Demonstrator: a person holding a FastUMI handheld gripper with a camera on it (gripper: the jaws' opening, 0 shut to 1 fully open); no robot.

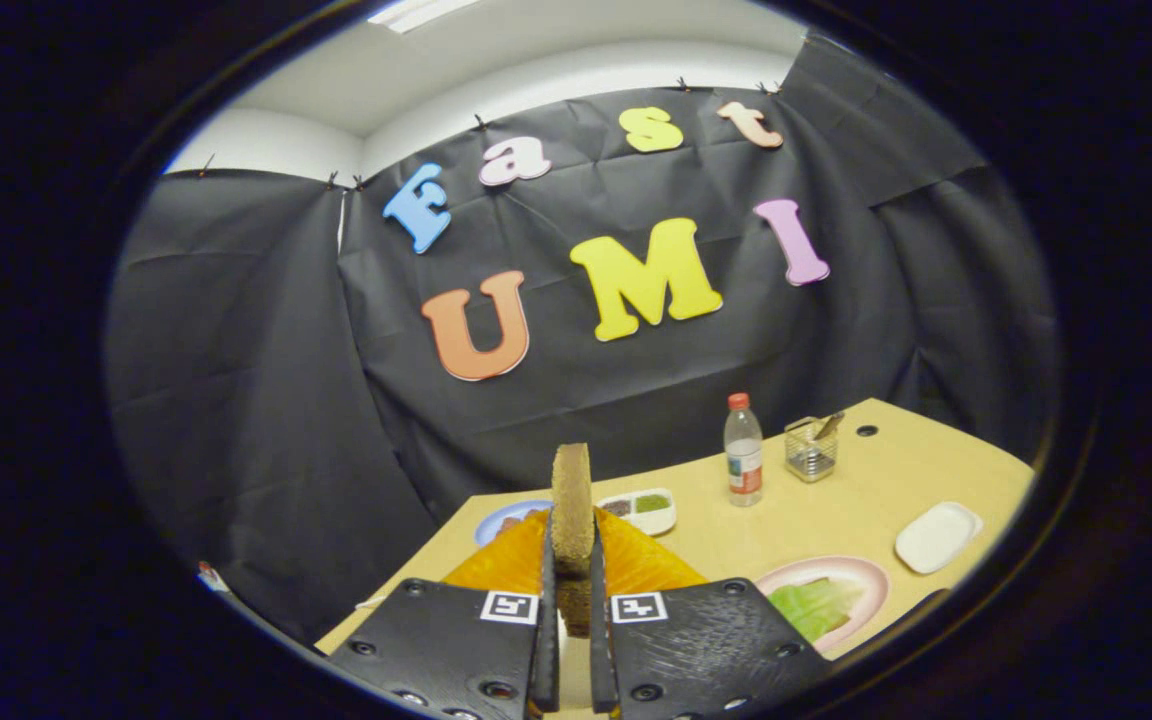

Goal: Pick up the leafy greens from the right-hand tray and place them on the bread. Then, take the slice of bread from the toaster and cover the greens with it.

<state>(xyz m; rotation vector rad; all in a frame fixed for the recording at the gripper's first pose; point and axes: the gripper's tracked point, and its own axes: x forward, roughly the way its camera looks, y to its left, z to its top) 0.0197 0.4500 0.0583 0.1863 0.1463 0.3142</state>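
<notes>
The fingers (573, 640) are closed on the slice of bread (572, 510), which stands upright on edge between them, one finger pressing each flat face. The slice rises above the orange toaster (626, 565) just beyond the fingertips.

Treat the slice as light, stiff enough to stand unsupported, but crumbly and easily crushed. You hold it by its lower part, so the upper part is free to lever against the grip; keep the pressure moderate and avoid sudden tilts.

The leafy greens (816, 605) lie on the pink plate (861, 575) near the front right of the worktop (816, 500), well apart from the toaster. They are soft and will flatten under load.

Note the following limits of view:
- The base bread under the greens is not visible; you cannot confirm it.
- The near part of the pink plate is cut off.
- The slice and fingers hide the toaster slot, so you cannot tell whether the lower edge has cleared it.
- The blue plate (506, 518) behind the toaster is mostly covered, and its contents are hard to make out.
</notes>
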